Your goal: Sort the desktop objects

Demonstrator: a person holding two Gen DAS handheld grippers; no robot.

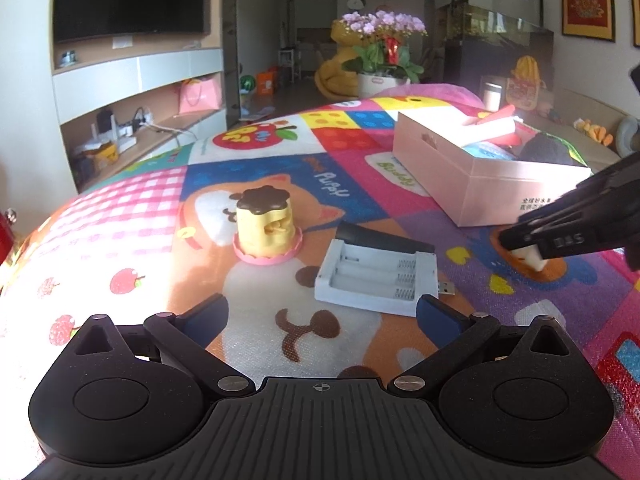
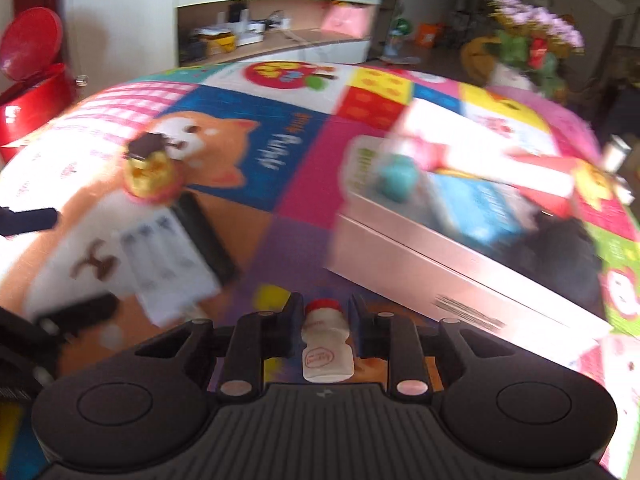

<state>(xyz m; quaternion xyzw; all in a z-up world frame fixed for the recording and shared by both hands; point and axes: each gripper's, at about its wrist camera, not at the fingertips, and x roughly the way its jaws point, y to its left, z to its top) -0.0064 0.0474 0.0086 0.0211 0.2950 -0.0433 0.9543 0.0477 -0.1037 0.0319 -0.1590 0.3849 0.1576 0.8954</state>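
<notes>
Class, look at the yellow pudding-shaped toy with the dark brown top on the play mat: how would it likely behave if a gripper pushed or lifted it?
The yellow pudding-shaped toy with the dark brown top stands on a wide pink frilled base, so it would probably slide rather than tip. It looks like moulded plastic or rubber, so likely light and not fragile. Its tapered sides might let jaws slip upward.

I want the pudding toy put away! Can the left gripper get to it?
Probably yes: the left gripper is open, and the yellow pudding-shaped toy with a brown top stands just ahead, slightly left, with only bare mat between.
</notes>
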